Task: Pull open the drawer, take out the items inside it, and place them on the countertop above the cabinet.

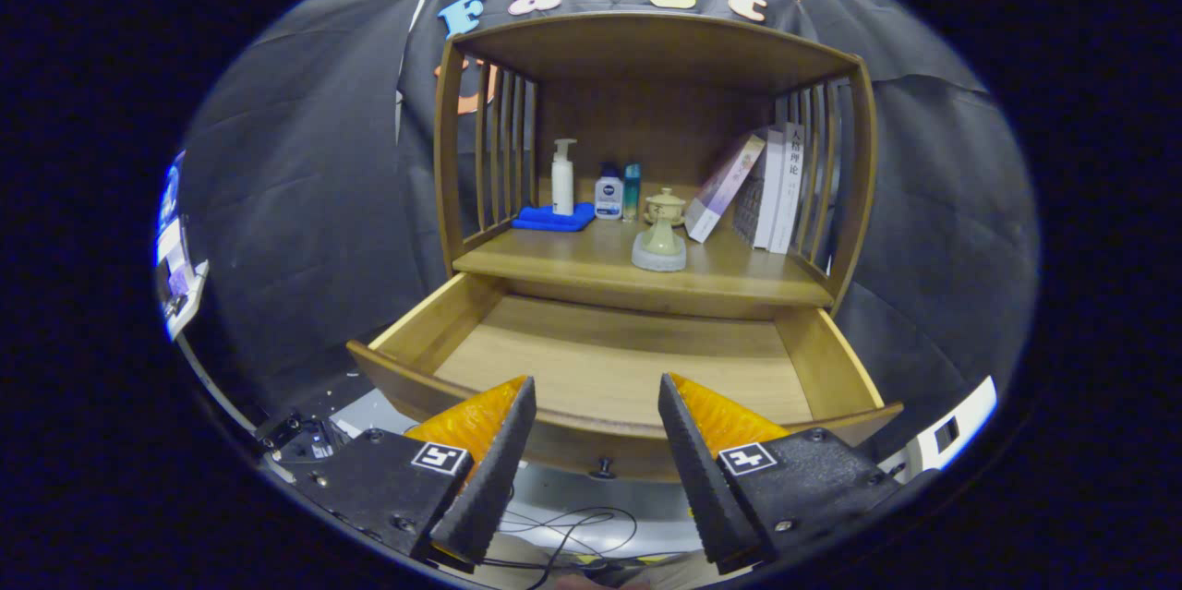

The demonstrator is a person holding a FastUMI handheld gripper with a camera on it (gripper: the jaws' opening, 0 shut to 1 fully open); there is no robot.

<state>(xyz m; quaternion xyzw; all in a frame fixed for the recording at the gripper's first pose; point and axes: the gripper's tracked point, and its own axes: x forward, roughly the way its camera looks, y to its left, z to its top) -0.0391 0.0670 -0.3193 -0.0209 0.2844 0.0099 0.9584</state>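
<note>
The wooden drawer [836, 364] stands pulled out toward me, and its floor shows bare wood. Its small dark knob [602, 468] sits on the front panel, between my fingers. My gripper [597, 387] hangs open above the drawer's front edge with nothing between its fingers. Beyond the drawer is the countertop [591, 262] of the cabinet. On it stand a small pale-green lidded pot [662, 234] on a round base, a white pump bottle [561, 176] on a folded blue cloth [554, 218], a small white bottle [608, 195] and a teal bottle [632, 190].
Several books [762, 188] lean at the right side of the countertop. Slatted wooden sides [499, 151] and a wooden top [646, 41] enclose the shelf space. Cables [563, 530] lie on the floor below the drawer front.
</note>
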